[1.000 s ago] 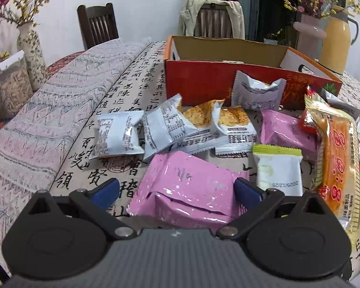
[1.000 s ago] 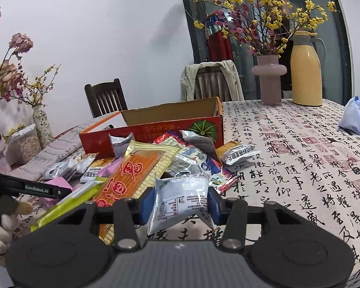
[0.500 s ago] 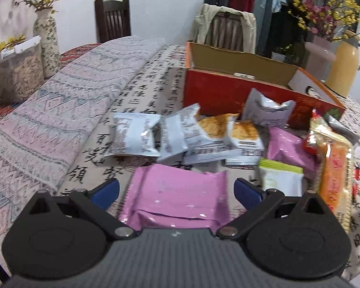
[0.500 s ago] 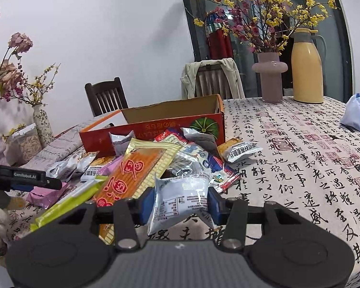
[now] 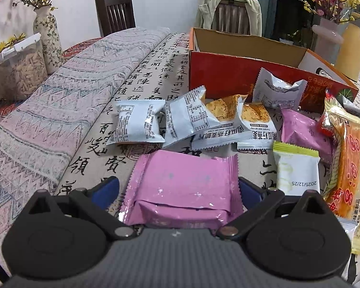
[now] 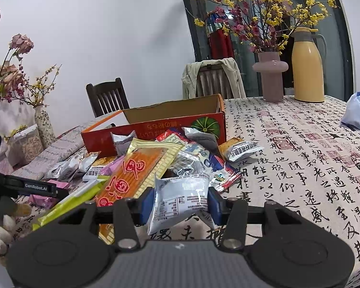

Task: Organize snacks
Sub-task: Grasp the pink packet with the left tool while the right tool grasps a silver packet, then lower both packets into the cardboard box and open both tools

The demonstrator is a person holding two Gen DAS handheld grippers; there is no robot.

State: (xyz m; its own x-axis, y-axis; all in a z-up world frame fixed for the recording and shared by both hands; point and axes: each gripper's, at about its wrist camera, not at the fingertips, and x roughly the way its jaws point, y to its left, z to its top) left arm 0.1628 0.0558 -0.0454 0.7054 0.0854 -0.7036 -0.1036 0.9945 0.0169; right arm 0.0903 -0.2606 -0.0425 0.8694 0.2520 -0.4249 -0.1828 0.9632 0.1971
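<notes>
Jaws pinch crinkly foil packet (image 6: 180, 199).

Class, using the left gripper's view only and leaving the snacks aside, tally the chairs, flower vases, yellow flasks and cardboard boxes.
Chairs: 2
Flower vases: 2
Yellow flask: 1
Cardboard box: 1
Total: 6

A green-topped white sachet (image 5: 297, 170) lying on the worktop carries the date "2025/12/25", printed upside down. The black arm of the other handheld tool (image 6: 33, 187), seen from the right wrist, is lettered "GenRobot.AI". The tablecloth (image 6: 300, 168) is printed with black Chinese calligraphy and red seal stamps.
</notes>
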